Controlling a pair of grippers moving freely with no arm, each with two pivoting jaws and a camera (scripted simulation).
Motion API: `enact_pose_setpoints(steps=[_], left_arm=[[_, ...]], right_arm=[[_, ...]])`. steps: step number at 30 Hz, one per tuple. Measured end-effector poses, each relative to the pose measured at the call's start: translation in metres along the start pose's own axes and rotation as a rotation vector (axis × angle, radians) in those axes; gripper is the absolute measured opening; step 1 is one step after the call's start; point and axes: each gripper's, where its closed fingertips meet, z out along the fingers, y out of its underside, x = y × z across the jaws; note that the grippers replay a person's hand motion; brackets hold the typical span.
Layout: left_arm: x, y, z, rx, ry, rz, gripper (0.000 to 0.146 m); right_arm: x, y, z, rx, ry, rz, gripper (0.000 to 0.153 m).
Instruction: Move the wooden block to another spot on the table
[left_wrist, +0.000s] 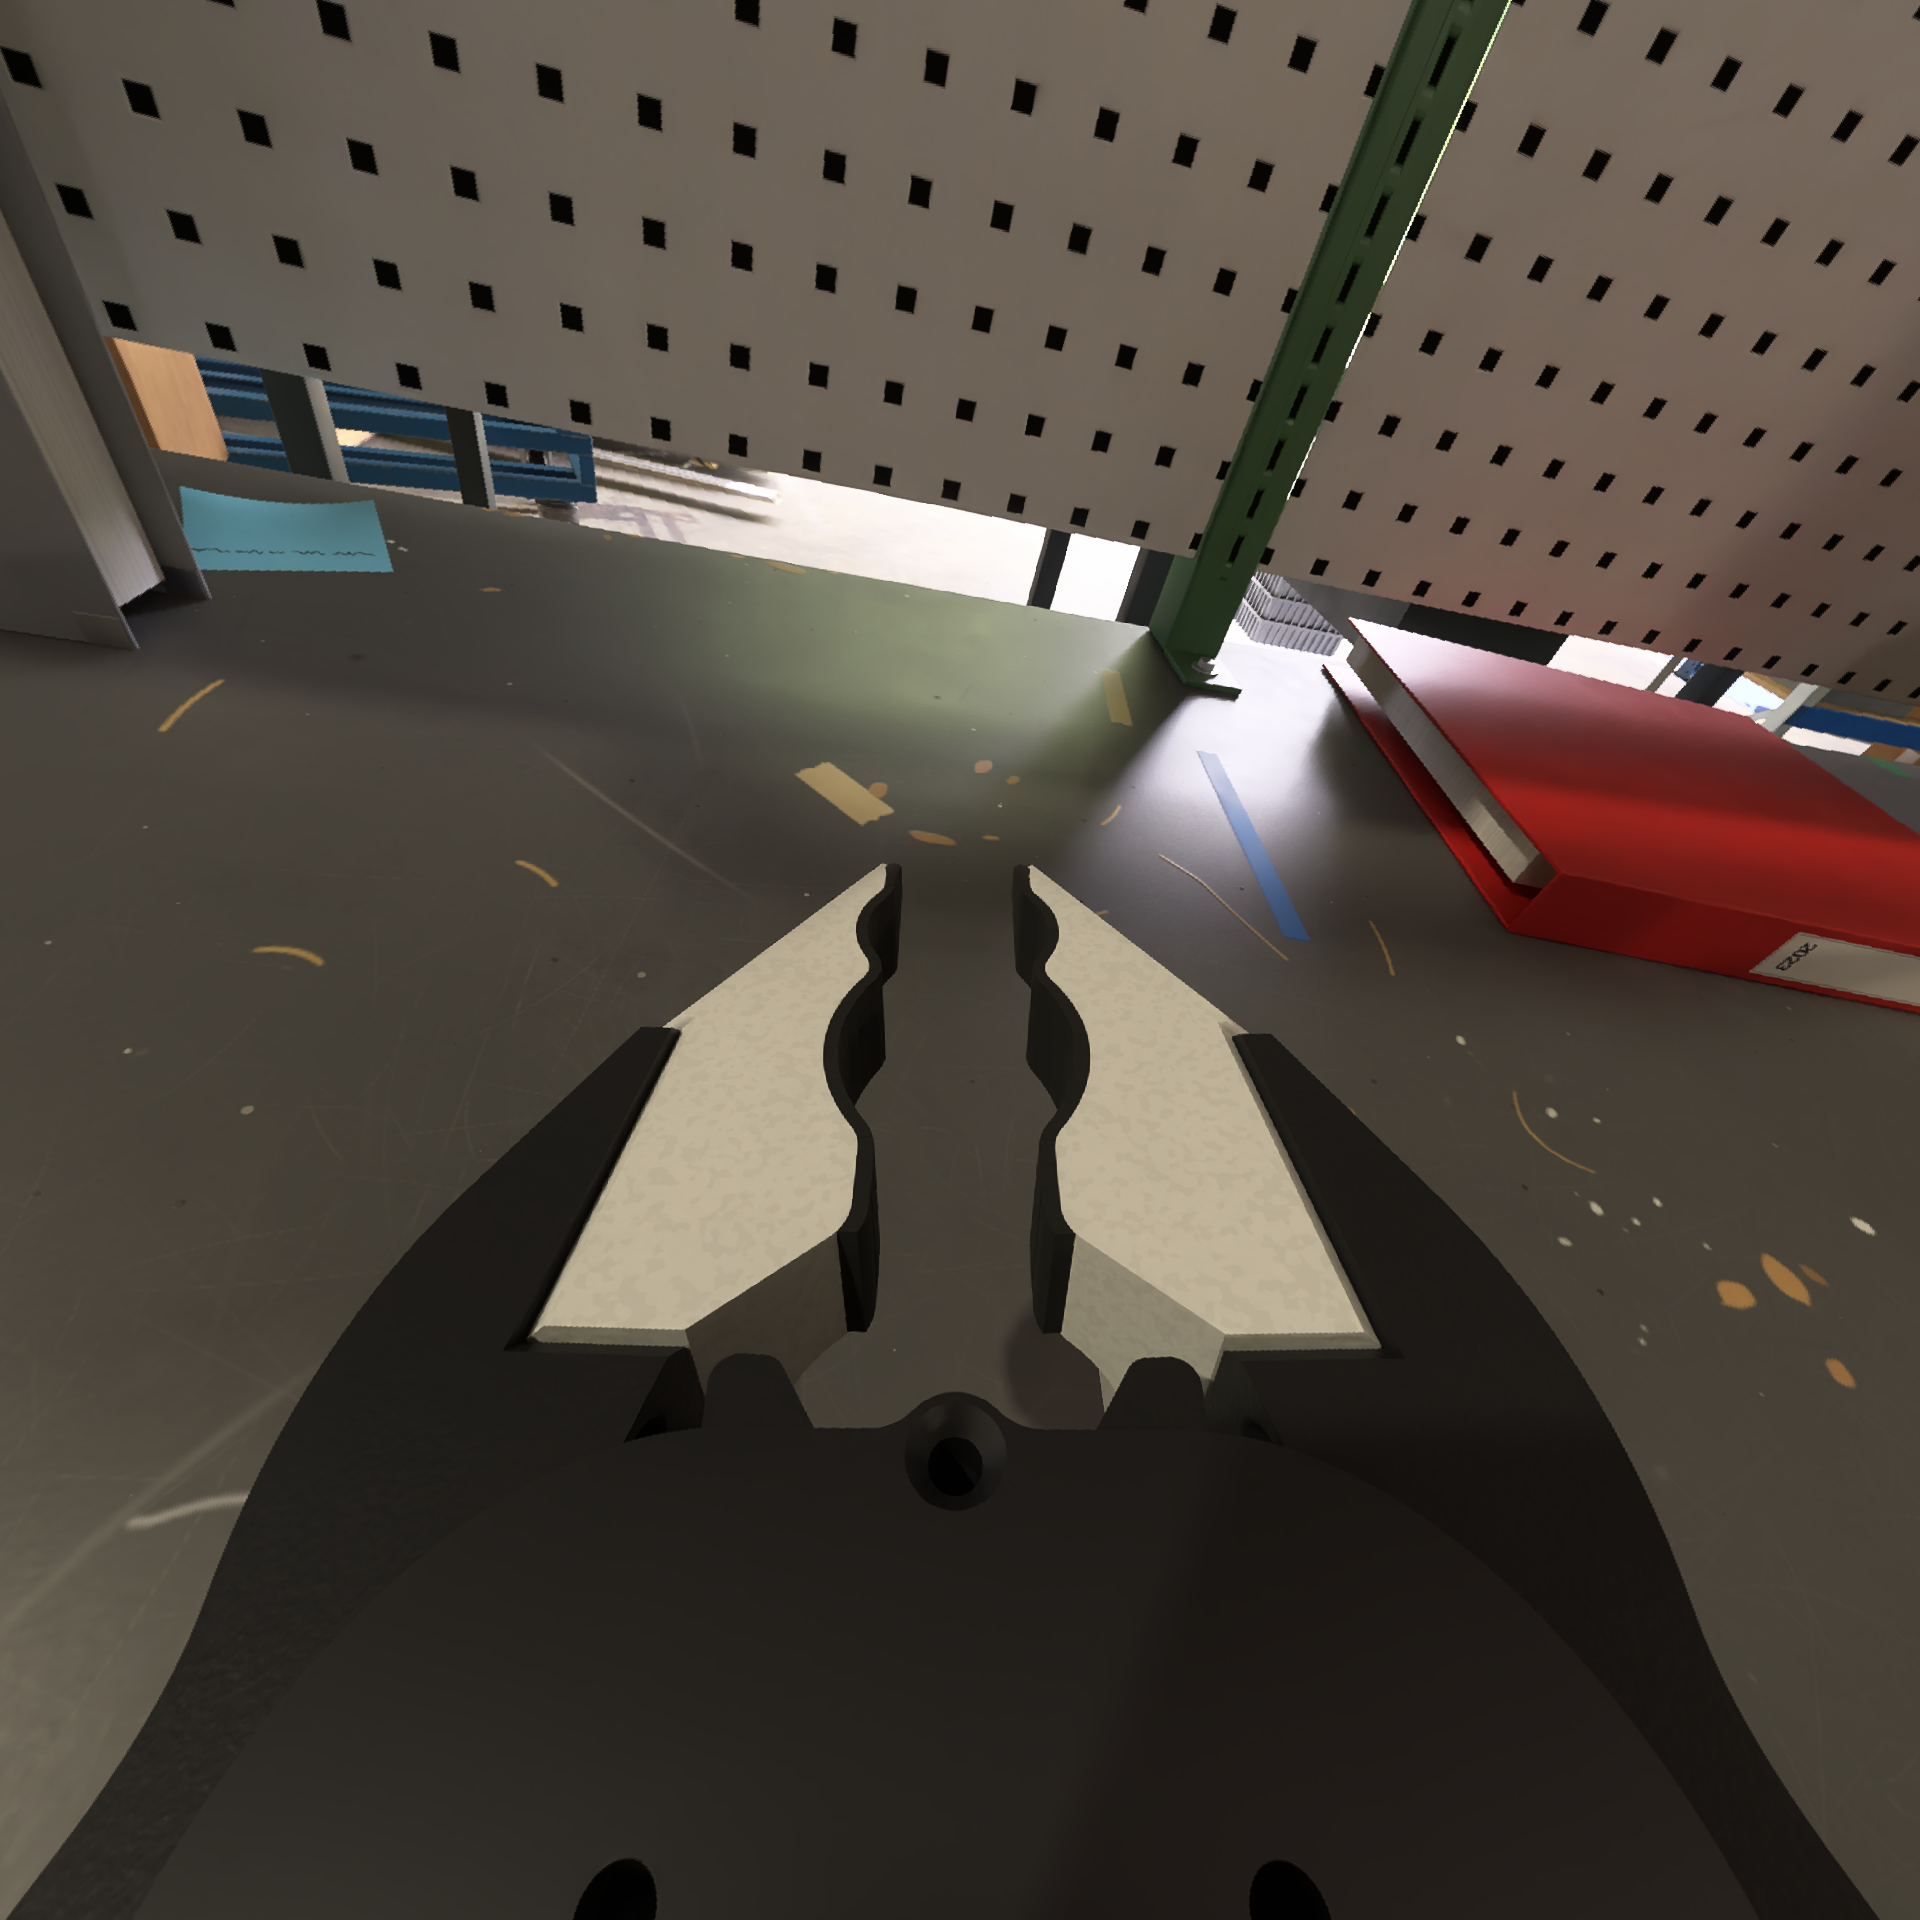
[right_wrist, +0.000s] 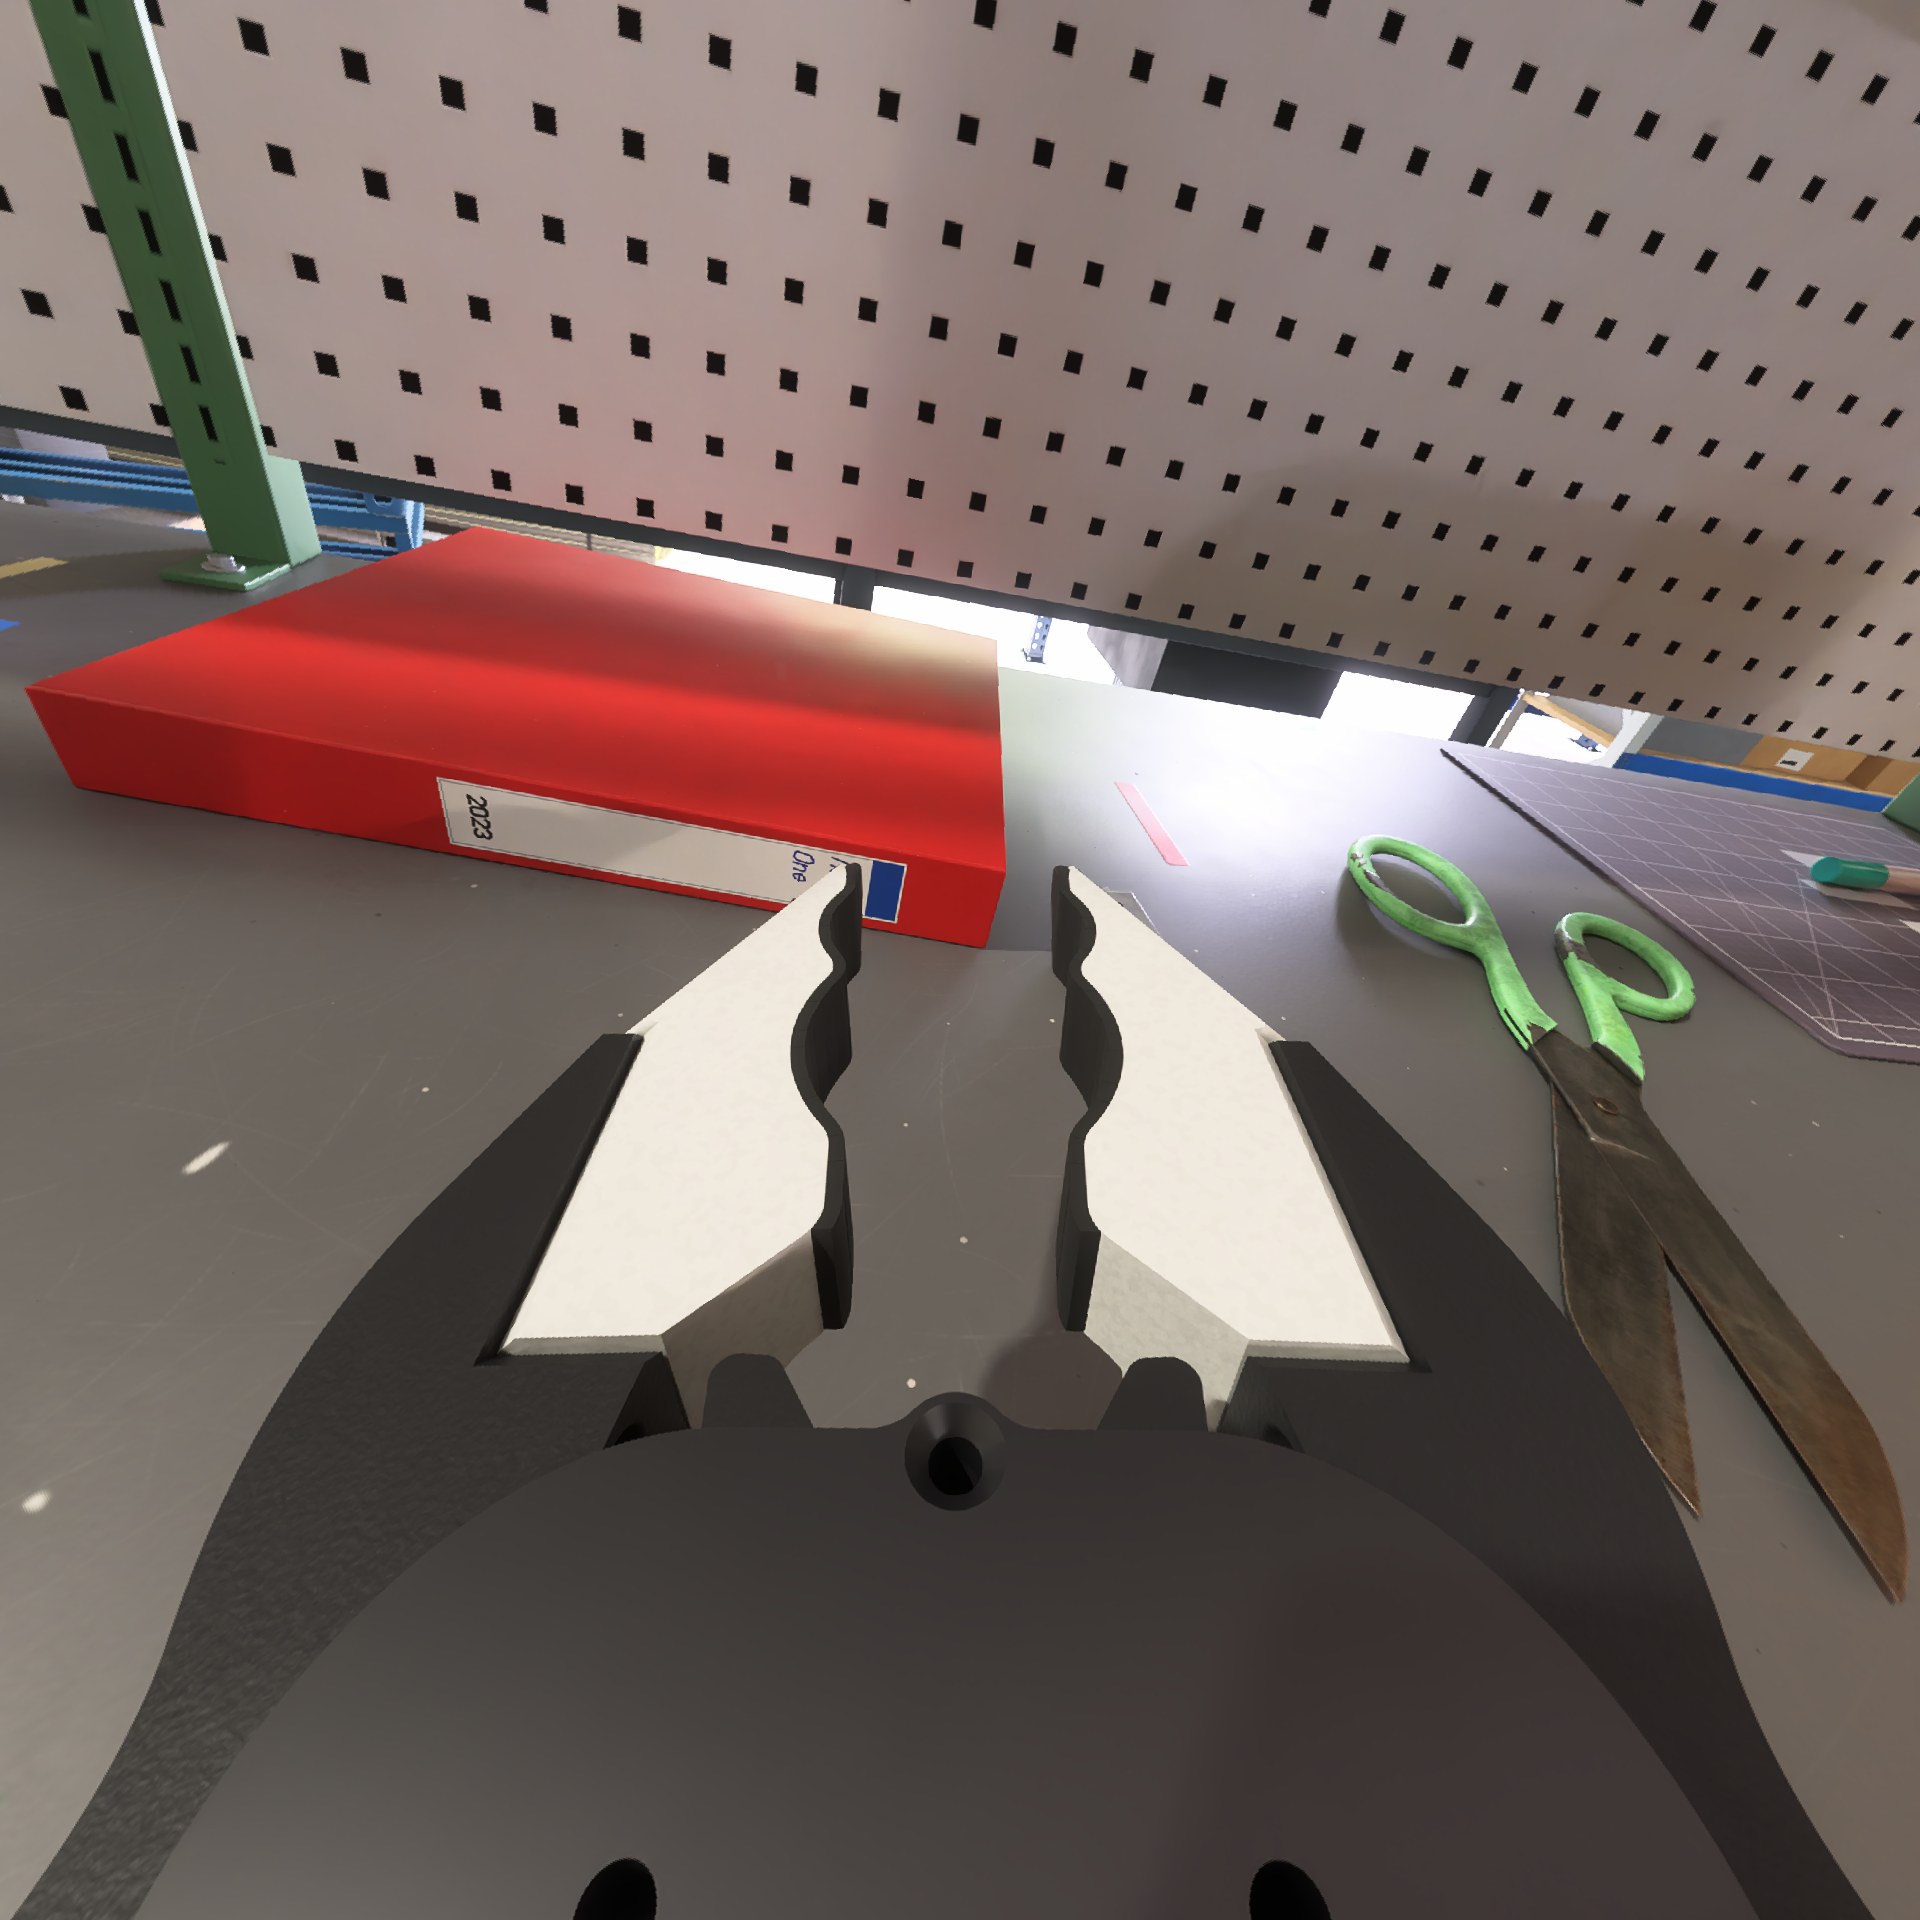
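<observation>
Left wrist view: left gripper (left_wrist: 957, 878) spread, empty, over grey table (left_wrist: 416, 1039); red binder (left_wrist: 1662, 810) far right. Right gripper (right_wrist: 957, 883) spread, empty; scissors (right_wrist: 1621, 1122) right, red binder (right_wrist: 582, 686) beyond. Wooden block's place: cannot tell.

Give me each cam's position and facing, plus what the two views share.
Left wrist view: sits on the left gripper, low over the table, facing the pegboard; its own two fingers show, open, nothing between them.
Right wrist view: sits on the right gripper, also low, facing the pegboard, with scissors and a cutting mat to its right; its own fingers show, open and empty.
Shared: the red binder, green post, pegboard, table. No wooden block shows in either.
</observation>
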Motion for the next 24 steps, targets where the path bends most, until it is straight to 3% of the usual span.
enact_pose_setpoints(steps=[9, 16, 24], left_arm=[[0.0004, 0.001, 0.0003, -0.004, 0.002, 0.002, 0.02], [0.0015, 0.0014, 0.0002, -0.005, 0.007, 0.003, 0.019], [0.003, -0.002, -0.0014, -0.001, 0.014, 0.005, 0.019]], right_arm=[[0.0004, 0.0002, -0.0005, 0.002, -0.001, 0.003, 0.036], [0.0005, 0.0006, -0.001, 0.003, -0.002, 0.004, 0.055], [0.0013, 0.0009, -0.0008, 0.005, -0.004, 0.007, 0.055]])
